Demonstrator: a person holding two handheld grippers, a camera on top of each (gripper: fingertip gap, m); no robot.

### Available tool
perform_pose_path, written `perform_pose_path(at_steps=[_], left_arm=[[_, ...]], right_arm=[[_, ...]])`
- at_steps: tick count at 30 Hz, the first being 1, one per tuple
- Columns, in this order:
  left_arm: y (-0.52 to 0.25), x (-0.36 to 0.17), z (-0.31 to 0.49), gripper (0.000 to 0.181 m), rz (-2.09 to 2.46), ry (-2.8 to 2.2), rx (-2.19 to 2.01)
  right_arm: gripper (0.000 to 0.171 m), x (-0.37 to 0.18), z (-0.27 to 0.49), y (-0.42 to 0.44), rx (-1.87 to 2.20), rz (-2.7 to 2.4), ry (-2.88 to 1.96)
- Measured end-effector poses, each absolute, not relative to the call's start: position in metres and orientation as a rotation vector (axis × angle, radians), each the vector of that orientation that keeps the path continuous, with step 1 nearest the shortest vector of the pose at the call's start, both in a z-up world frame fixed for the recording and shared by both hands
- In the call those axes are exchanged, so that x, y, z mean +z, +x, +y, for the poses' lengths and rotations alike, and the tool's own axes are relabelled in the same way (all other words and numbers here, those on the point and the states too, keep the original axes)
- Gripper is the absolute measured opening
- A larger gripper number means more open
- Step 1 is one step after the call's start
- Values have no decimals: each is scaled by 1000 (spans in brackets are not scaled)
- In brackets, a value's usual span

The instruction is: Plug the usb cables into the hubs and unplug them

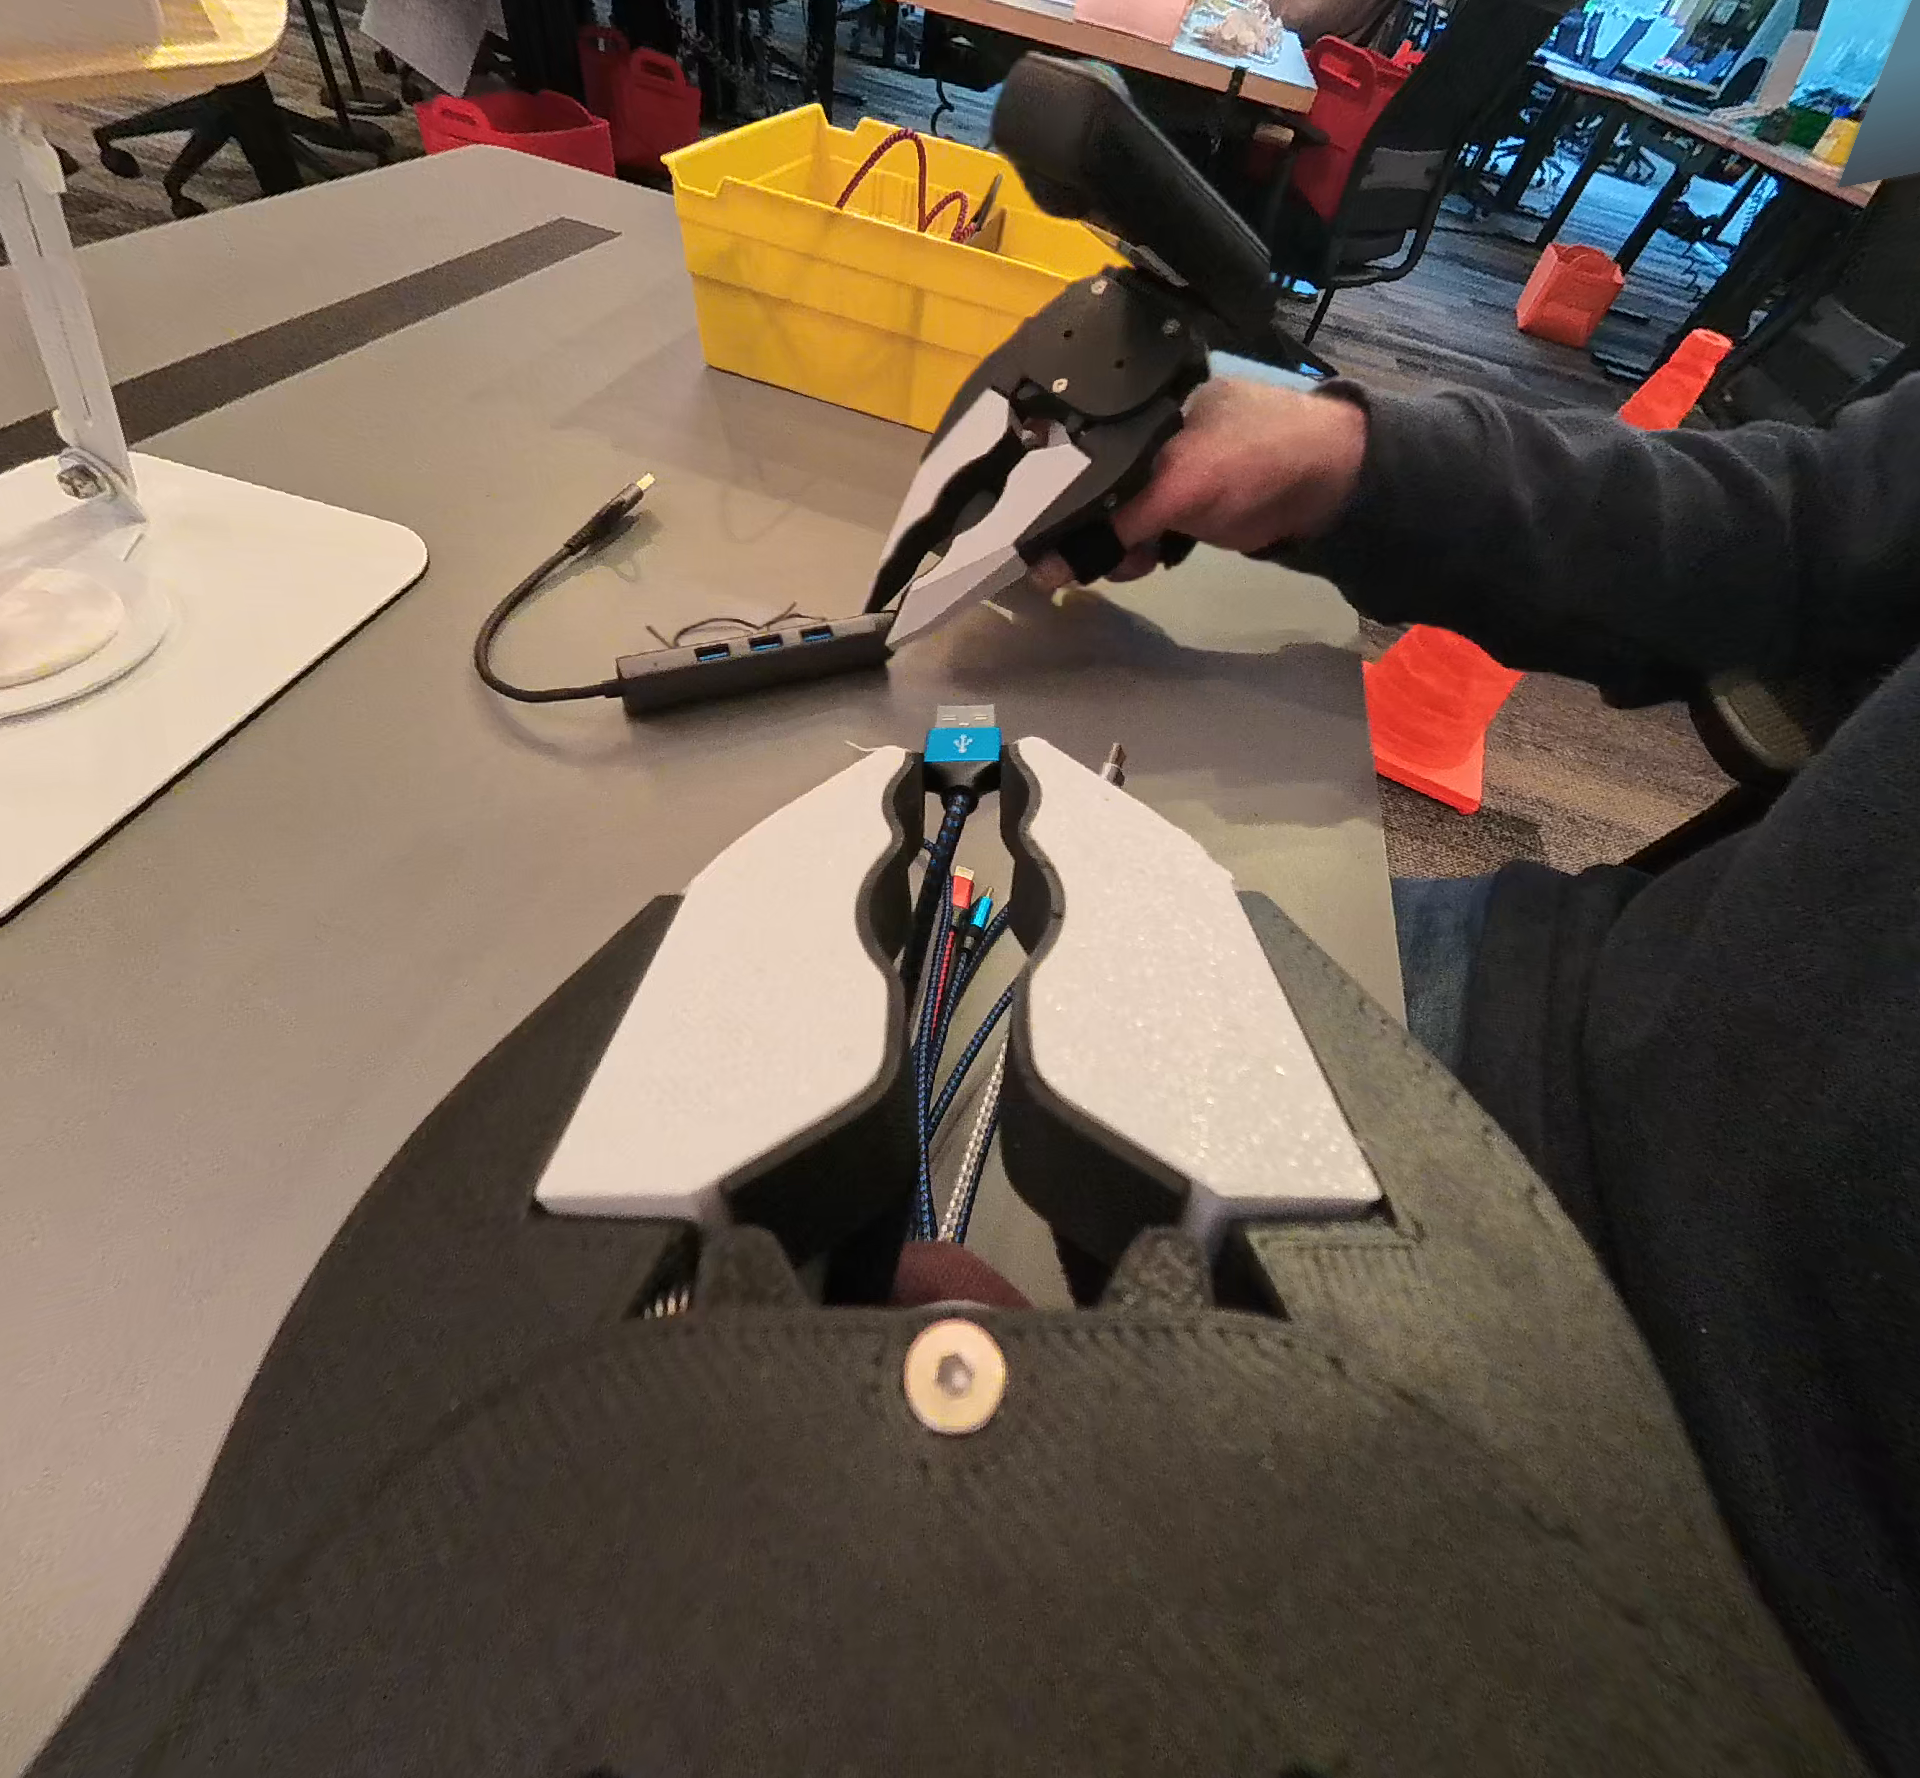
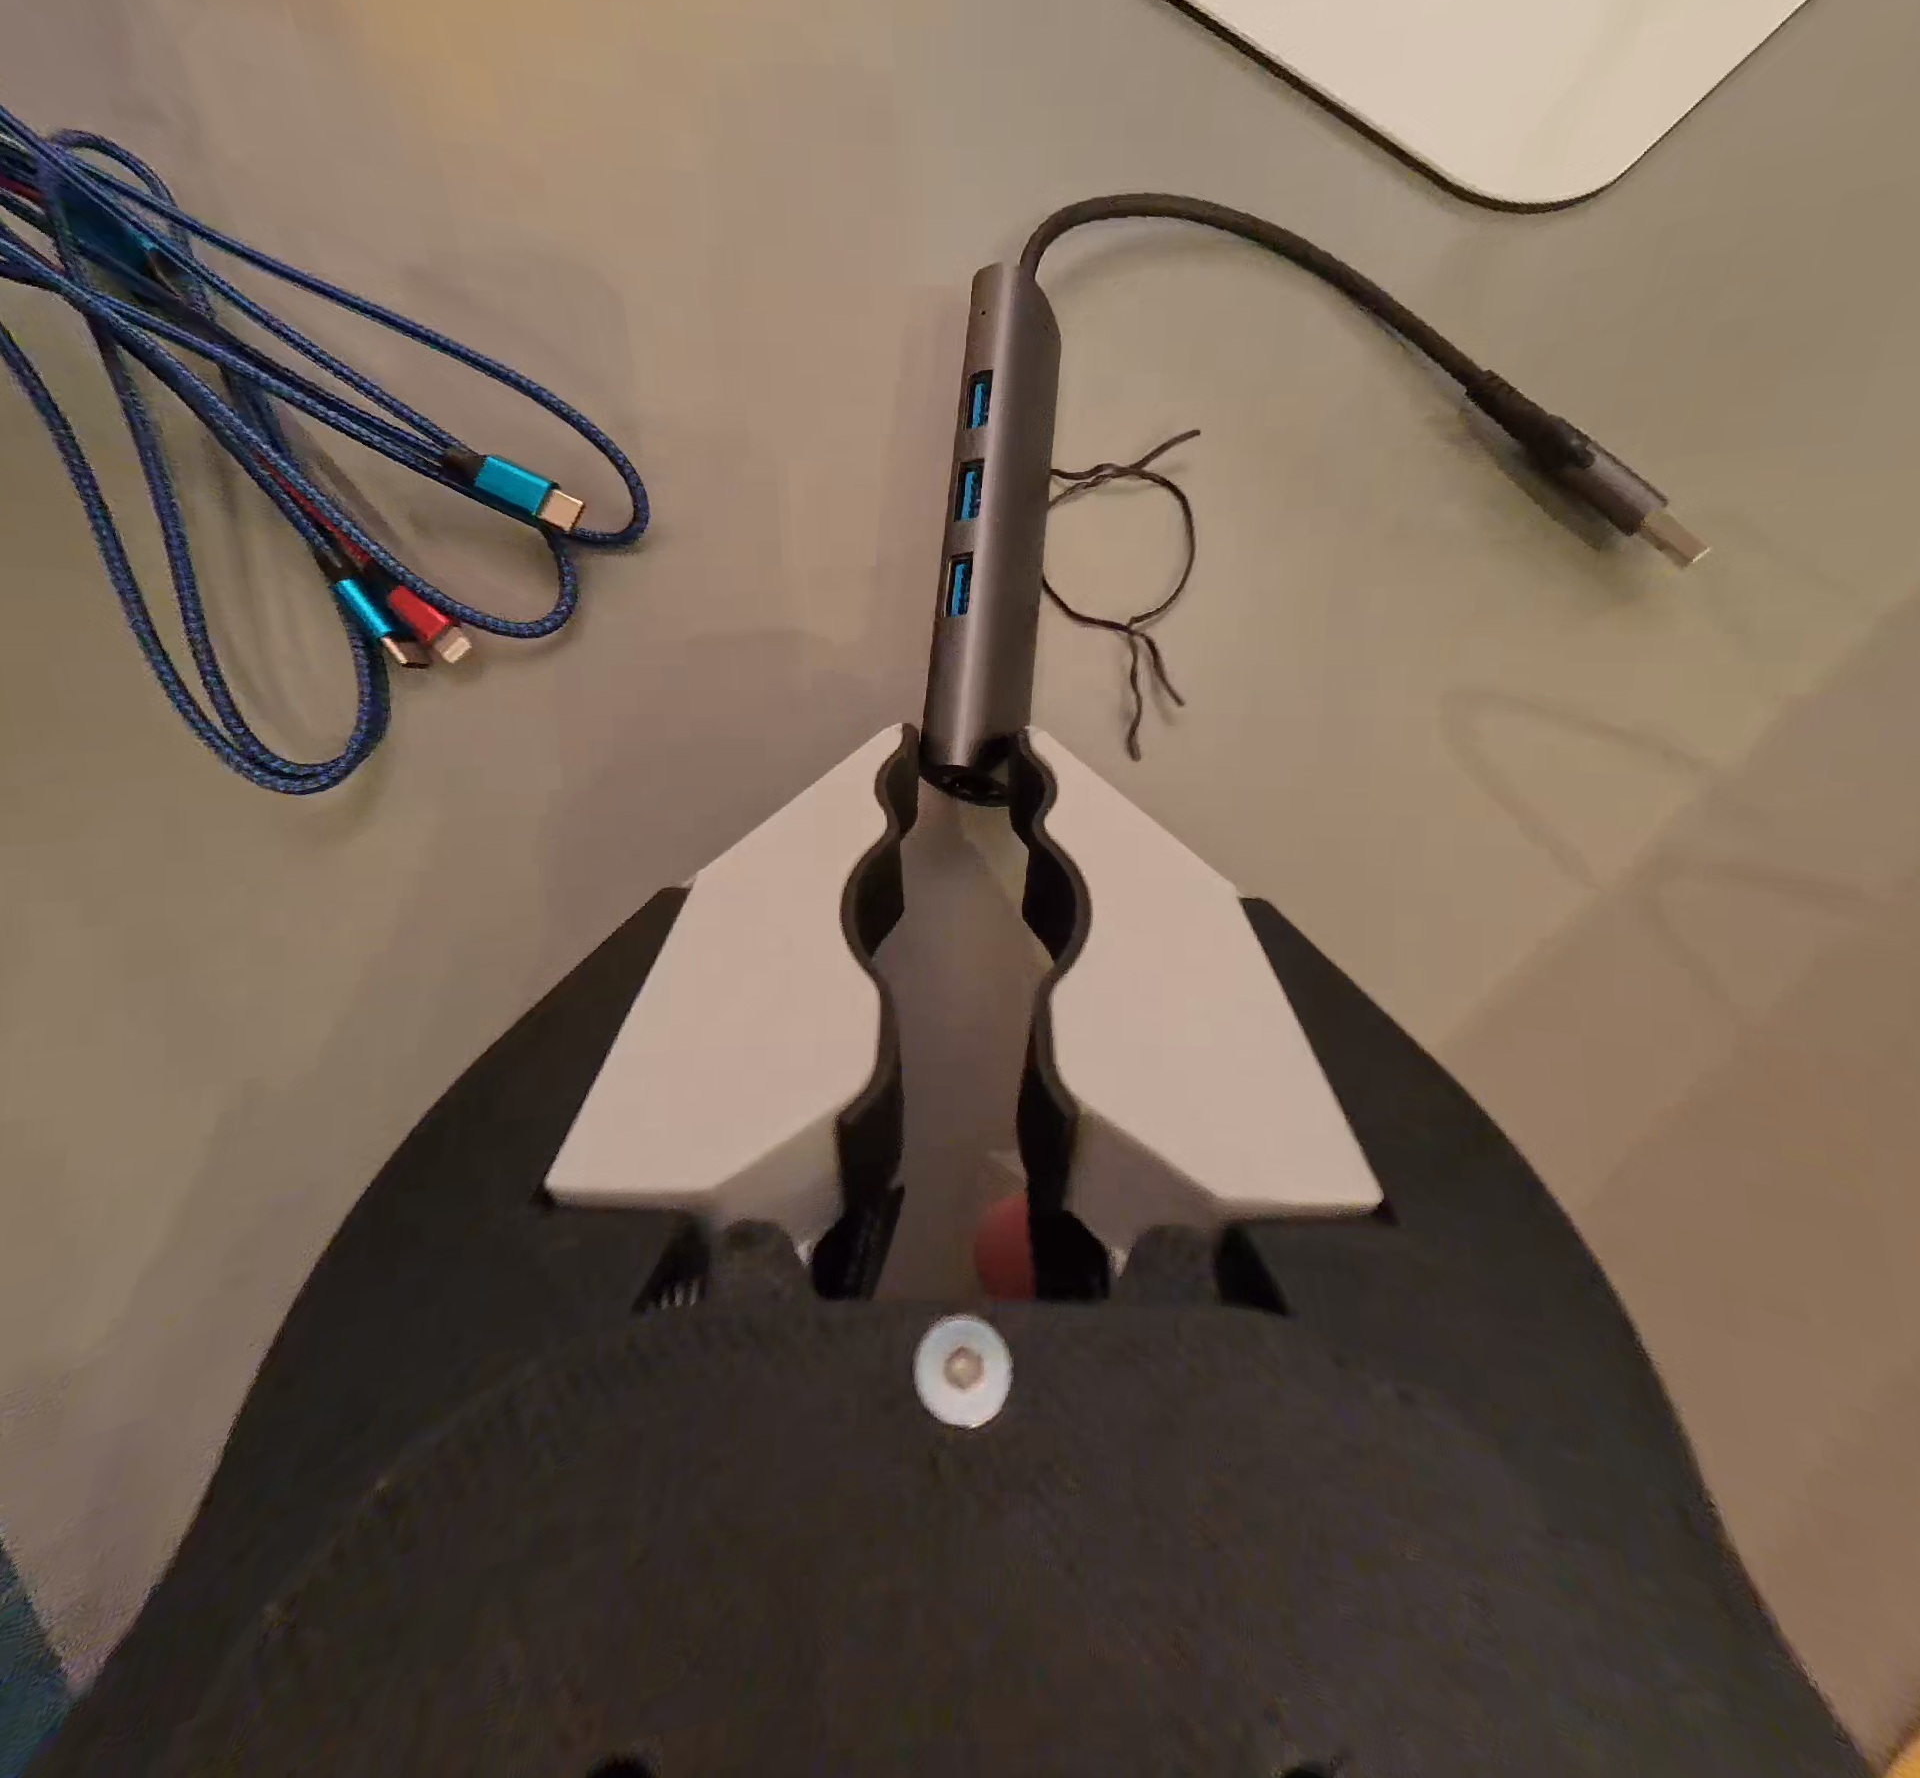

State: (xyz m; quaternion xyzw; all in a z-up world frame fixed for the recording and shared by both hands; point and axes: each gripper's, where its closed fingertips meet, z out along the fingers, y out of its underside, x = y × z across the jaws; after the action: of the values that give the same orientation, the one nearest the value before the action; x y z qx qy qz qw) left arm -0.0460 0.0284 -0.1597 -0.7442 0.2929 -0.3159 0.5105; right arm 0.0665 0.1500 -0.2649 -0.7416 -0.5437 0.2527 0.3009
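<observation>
- Left wrist view: I am holding the blue USB-A plug [image 1: 962, 743] in my left tool [image 1: 961, 757], whose fingers are closed down onto the plug's blue shell with the metal tongue sticking out ahead of the tips. Its blue braided cable [image 1: 940, 855] is running back between the fingers, along with other braided leads.
- The grey USB hub [image 1: 756, 663] is lying on the grey surface [image 1: 312, 897] just ahead of the plug, its three blue ports [image 1: 766, 645] facing my way, and my right tool [image 1: 896, 622] is pinning its right-hand end.
- I am judging the step in hand to be the insertion: plug and ports are near but still apart. To do it well I am aiming to level the tongue with one port, square it to the hub's long side, and push straight in, not at an angle.
- A yellow bin [image 1: 831, 294] is sitting well behind the hub, clear of the approach.
- Right wrist view: my right tool [image 2: 971, 762] is nipping the near end of the hub [image 2: 987, 523] between its tips, nearly closed and gripping only that end cap.
- I am reckoning this hold is short, so the hub could pivot when I push sideways; I am planning to press it down firmly.
- A loose black thread [image 2: 1132, 565] is lying beside the hub on the side away from the ports, and spare connectors [image 2: 520, 487] are resting well off to the left.
</observation>
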Motion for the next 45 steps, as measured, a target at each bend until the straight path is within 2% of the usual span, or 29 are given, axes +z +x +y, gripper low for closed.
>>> perform_pose_path(at_steps=[9, 18, 28, 35, 37, 41, 45], left_arm=[[-47, -159, 29, 13, 706, -1789, -765], [-47, -158, 30, 13, 705, -1787, -764], [-39, -170, 37, 13, 772, -1825, -663], [-30, -179, 37, 13, 821, -1851, -645], [-30, -183, 37, 13, 823, -1864, -645], [-27, -185, 37, 13, 834, -1868, -651], [-27, -185, 36, 13, 834, -1868, -654]], right_arm=[[22, -273, 169, 60, 523, -1601, -1975], [19, -272, 175, 58, 547, -1629, -1967], [15, -262, 113, 60, 668, -1705, -1893], [15, -267, 56, 54, 1031, -1779, -1951], [16, -267, 57, 53, 998, -1793, -1942], [28, -278, 60, 45, 841, -1860, -1912], [28, -282, 67, 33, 731, -1878, -1844]])
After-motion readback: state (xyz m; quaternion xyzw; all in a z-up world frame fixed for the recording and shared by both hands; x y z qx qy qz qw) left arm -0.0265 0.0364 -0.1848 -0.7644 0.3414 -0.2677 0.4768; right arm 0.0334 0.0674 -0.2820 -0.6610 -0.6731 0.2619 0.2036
